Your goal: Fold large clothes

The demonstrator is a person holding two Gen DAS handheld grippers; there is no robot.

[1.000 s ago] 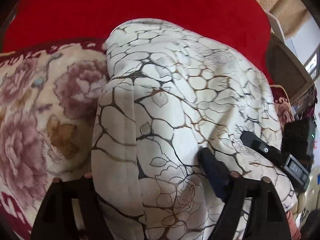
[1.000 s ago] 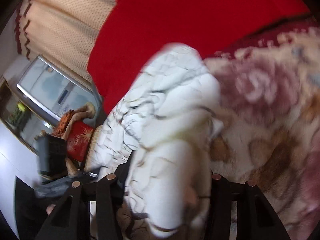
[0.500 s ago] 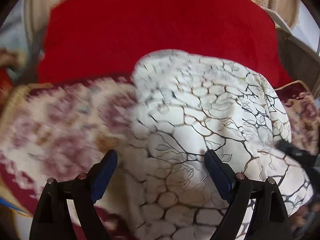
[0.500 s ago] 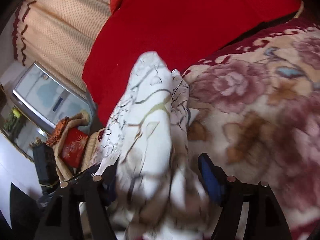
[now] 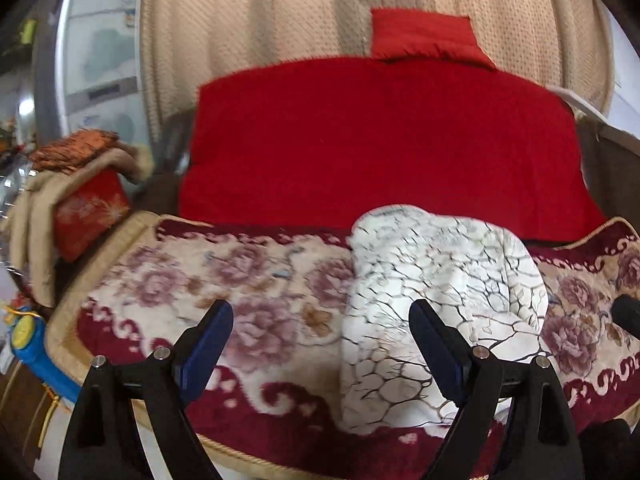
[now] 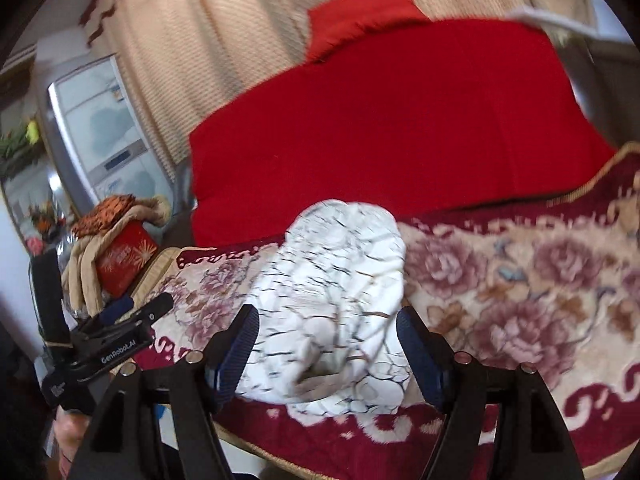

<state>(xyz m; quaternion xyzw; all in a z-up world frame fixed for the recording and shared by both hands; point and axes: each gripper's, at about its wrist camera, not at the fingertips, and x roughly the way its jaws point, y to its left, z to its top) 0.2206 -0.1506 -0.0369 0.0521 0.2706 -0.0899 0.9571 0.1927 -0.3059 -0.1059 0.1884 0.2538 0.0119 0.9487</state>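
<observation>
With the white garment (image 5: 436,300) bundled on the floral blanket (image 5: 256,280), left gripper (image 5: 320,344) and right gripper (image 6: 328,344) hang spread, holding nothing (fold looks finished, so no grip needed).

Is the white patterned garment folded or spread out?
Folded: white garment lies as a compact bundle on the floral blanket, no sleeves spread.

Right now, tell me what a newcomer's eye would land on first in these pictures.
First the big red cloth draped across the back, below the beige curtain. Then the white crackle-patterned garment, folded into a compact bundle on the floral blanket. Both the left gripper and right gripper hang open in front of it, holding nothing.
</observation>
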